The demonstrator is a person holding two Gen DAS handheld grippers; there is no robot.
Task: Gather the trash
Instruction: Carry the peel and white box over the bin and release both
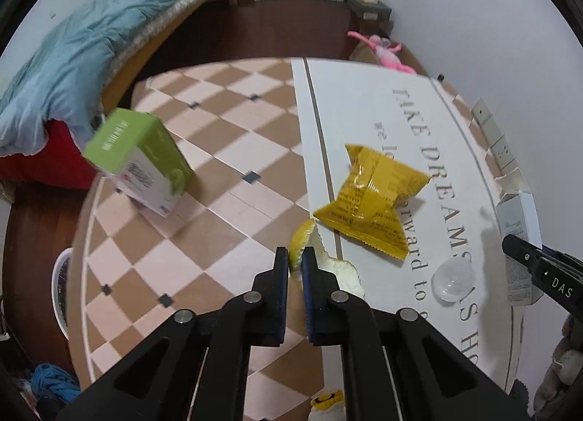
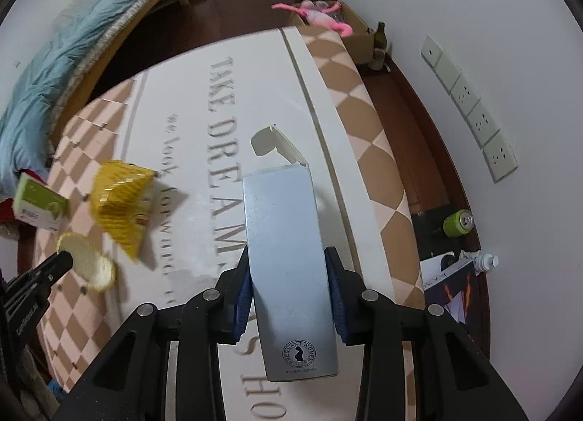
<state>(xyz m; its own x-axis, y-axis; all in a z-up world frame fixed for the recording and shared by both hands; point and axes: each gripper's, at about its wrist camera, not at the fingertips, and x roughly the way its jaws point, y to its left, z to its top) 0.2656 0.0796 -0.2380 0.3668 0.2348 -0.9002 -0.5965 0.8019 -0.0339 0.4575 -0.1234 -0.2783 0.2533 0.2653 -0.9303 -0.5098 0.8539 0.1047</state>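
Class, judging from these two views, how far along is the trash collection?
Done: nothing visibly binned yet. In hand: left tool pinches the fruit peel; right tool grips the white carton. Left: yellow snack bag, green box, clear plastic cup.

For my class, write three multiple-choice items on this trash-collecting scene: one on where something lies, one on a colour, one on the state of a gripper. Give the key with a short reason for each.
1. Where does the yellow snack bag lie?
A. on the white lettered mat
B. on the bed
C. inside the green box

2. What colour is the top of the box standing on the checkered cloth?
A. red
B. green
C. black

3. What is the right gripper doing?
A. hanging open over the mat
B. shut on nothing
C. shut on the tall white carton

Key:
1 A, the bag rests on the white mat beside the printed words.
2 B, the green box has a lime-green top above white sides.
3 C, the right gripper presses both sides of the white carton; the left gripper pinches the fruit peel.
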